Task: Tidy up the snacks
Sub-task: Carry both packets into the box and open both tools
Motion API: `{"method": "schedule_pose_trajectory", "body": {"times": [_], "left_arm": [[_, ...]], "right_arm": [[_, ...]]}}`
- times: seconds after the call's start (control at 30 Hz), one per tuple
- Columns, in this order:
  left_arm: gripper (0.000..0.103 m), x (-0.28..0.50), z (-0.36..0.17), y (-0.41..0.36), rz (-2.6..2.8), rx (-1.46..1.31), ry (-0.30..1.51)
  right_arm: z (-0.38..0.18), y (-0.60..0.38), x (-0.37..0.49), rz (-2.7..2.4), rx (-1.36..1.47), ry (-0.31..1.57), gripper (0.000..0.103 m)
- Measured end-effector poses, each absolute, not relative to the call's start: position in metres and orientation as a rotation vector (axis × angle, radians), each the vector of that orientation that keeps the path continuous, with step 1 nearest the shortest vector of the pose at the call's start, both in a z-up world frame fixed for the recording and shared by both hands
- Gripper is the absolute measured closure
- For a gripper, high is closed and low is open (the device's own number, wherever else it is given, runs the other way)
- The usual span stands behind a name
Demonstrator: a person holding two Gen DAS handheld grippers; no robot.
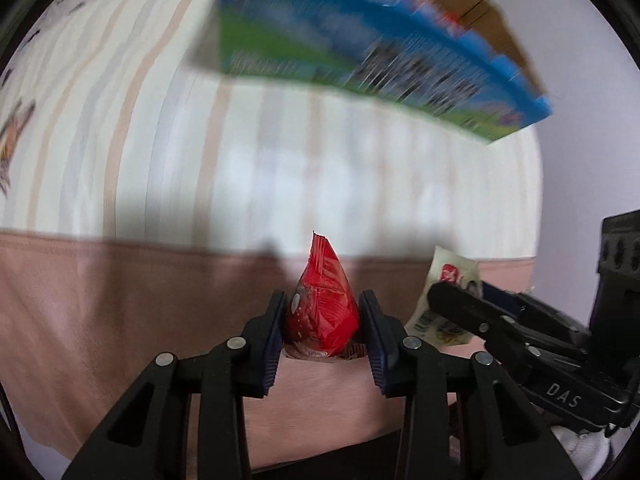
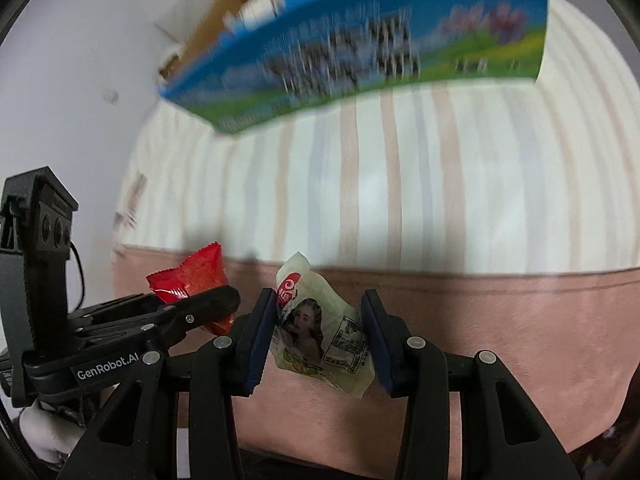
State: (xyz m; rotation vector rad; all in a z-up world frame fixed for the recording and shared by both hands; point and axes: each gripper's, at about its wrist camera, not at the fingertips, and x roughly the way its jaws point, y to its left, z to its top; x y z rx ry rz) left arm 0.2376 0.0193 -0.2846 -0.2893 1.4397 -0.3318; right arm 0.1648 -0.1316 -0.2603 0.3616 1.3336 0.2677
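The left gripper [image 1: 324,320] pinches a red packet [image 1: 326,312] at lower centre; the right gripper [image 2: 318,334] clamps a pale packet [image 2: 320,332], with the box [image 2: 360,40] blurred along the top.

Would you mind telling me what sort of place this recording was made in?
Probably a bedroom at home: the grippers work over a striped bedsheet with a pink border, a plain white wall stands beside it, and a blue snack box sits on the bed.
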Motion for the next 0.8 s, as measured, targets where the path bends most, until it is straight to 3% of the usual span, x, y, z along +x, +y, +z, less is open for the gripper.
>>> {"method": "schedule_pose_trajectory", "body": {"times": [0.17,0.43,0.63,0.8], "left_arm": [[0.069,0.26,-0.225,0.022,-0.397,-0.299,1.334],[0.069,0.374,-0.161,-0.008,-0.441,-0.194,1.223],[0.069,0.46,-0.159,-0.019,-0.427,-0.178,1.279],[0.069,0.532,-0.192,-0.029,-0.379,-0.172,1.387]], "right_arm": [[-0.201,-0.156,0.189,0.281,0.382,1.215,0.057],[-0.122,-0.186,0.274,0.24,0.338,1.062,0.057],[-0.103,-0.207,0.367,0.196,0.3,1.054,0.057],[-0.123,-0.211,0.442,0.145,0.246,1.097,0.057]]}}
